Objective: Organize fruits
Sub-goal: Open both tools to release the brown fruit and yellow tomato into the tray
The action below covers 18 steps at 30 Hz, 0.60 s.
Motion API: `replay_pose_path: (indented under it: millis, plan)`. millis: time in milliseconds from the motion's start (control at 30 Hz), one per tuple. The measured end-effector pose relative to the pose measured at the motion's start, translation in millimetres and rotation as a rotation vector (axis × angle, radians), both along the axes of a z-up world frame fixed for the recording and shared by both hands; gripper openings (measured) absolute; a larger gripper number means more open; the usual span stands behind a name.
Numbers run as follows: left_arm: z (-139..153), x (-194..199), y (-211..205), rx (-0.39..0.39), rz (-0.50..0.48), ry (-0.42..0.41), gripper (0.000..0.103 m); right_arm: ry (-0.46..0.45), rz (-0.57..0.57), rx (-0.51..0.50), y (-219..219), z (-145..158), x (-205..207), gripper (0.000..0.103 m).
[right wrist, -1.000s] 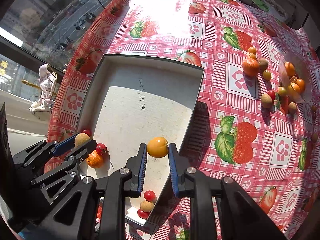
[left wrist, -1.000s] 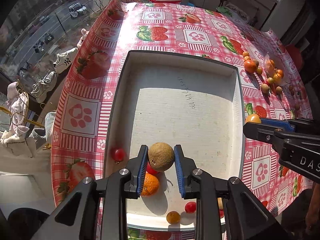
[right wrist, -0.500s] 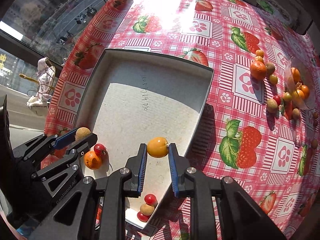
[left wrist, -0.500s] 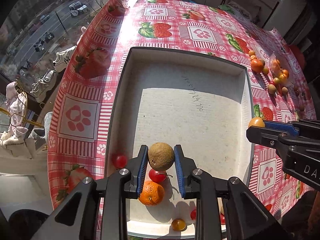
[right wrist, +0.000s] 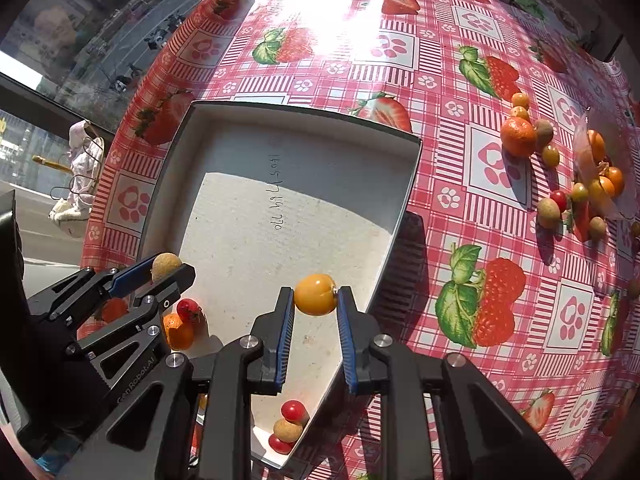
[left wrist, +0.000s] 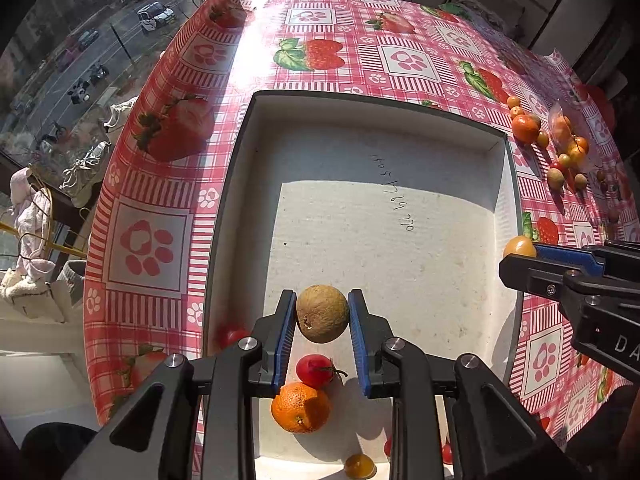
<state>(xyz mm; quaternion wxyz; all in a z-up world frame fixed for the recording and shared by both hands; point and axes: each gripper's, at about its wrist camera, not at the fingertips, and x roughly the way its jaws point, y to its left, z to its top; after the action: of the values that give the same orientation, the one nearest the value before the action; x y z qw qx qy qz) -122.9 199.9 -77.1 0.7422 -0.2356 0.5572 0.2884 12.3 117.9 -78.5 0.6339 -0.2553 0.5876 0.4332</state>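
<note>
**Two fruits held over the box**

The left tongs (left wrist: 322, 314) pinch a round brown fruit (left wrist: 322, 313) between their blue pads. They hold it up above the near end of the white box (left wrist: 384, 116). Right under it, on the box floor, a red tomato (left wrist: 315, 371) sits touching an orange (left wrist: 301, 407). A small yellow fruit (left wrist: 359, 466) lies by the near wall of the box.

The right tongs (right wrist: 316, 294) grip a yellow-orange fruit (right wrist: 316, 294). They hold it over the right side of the box, close to its wall. In the near corner of the box, three small fruits sit bunched together: a red one (right wrist: 294, 411), a tan one (right wrist: 287, 430) and another red one (right wrist: 280, 444).

The box rests on a desk (right wrist: 460, 320) with a red and white cloth that has strawberry pictures. More fruit lies in a loose pile (right wrist: 560, 176) on the cloth, well to the right of the box. A bigger orange one (right wrist: 518, 136) is at the far end of that pile. Some numbers (left wrist: 394, 196) are written on the box floor.
</note>
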Motion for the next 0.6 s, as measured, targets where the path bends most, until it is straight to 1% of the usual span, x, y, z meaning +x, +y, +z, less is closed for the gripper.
replay_pose_path:
  millis: [600]
  plan:
    - [-27, 25, 17, 0.026, 0.015, 0.046, 0.028, -0.022, -0.007, -0.032, 27, -31, 16, 0.023]
